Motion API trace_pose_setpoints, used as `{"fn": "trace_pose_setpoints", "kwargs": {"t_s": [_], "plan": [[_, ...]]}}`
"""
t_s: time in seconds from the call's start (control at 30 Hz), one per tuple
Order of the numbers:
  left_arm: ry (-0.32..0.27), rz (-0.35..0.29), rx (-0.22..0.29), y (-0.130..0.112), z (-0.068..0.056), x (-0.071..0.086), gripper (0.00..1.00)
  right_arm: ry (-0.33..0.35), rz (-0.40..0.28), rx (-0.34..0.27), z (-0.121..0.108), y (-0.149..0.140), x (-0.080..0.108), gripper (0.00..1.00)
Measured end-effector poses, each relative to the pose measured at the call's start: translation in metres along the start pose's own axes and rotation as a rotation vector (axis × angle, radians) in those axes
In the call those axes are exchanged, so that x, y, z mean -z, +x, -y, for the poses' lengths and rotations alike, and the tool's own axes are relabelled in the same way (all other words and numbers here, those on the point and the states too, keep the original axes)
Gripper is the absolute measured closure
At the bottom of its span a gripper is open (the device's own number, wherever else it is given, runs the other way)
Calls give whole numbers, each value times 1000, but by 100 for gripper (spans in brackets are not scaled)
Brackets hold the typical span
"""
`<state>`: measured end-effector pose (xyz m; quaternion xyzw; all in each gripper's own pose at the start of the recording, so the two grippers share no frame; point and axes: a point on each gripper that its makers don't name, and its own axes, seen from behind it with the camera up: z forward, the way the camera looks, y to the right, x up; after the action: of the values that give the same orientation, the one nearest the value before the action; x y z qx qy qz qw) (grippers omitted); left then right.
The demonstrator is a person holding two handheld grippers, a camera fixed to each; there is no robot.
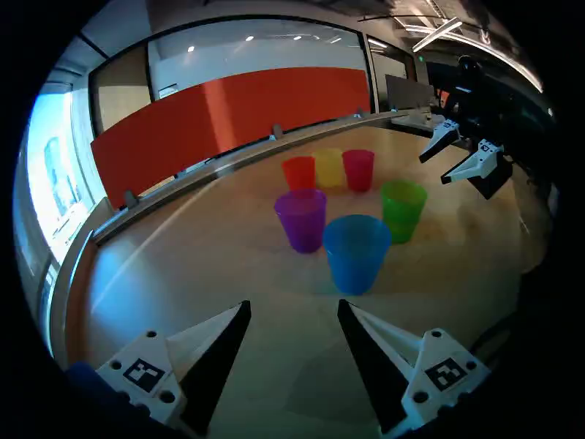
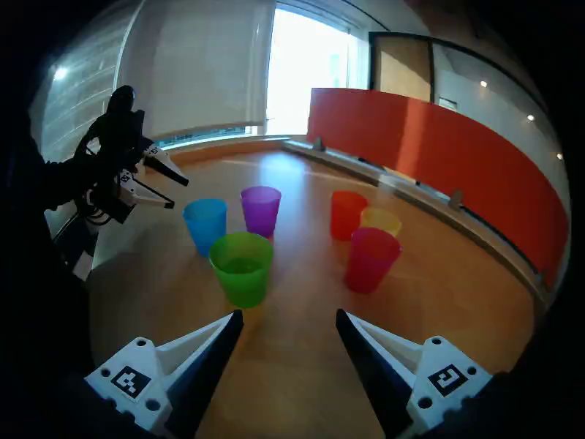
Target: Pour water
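Note:
Several plastic cups stand upright on a wooden table (image 1: 219, 256). In the left gripper view, the blue cup (image 1: 356, 252) is nearest, just ahead of my open left gripper (image 1: 294, 316); behind it stand the purple cup (image 1: 301, 219), green cup (image 1: 402, 210), orange cup (image 1: 298, 173), yellow cup (image 1: 328, 167) and pink cup (image 1: 358, 169). In the right gripper view, the green cup (image 2: 242, 268) sits just ahead of my open right gripper (image 2: 289, 322), with the pink cup (image 2: 371, 258), blue cup (image 2: 205, 225) and purple cup (image 2: 260, 210) around it. Nothing lies between either gripper's fingers.
The other gripper (image 1: 468, 157) hovers open at the far right of the table; from the right gripper view the left gripper (image 2: 142, 179) hangs at the left, held by a dark sleeve. An orange partition (image 2: 439, 157) runs along the table's far edge.

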<state>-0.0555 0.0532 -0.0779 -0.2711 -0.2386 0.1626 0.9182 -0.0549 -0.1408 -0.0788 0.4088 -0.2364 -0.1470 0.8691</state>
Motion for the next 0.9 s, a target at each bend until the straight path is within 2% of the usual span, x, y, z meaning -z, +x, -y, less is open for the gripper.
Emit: {"fn": "trace_pose_setpoints", "kwargs": {"t_s": [0.4, 0.7, 0.9], "plan": [[153, -108, 112, 22, 37, 11, 12, -119, -71, -54, -17, 20, 12, 1], [261, -189, 154, 38, 61, 23, 12, -264, -141, -84, -41, 37, 30, 1], [334, -275, 226, 51, 77, 35, 12, -378, -212, -91, -59, 51, 45, 1]]}}
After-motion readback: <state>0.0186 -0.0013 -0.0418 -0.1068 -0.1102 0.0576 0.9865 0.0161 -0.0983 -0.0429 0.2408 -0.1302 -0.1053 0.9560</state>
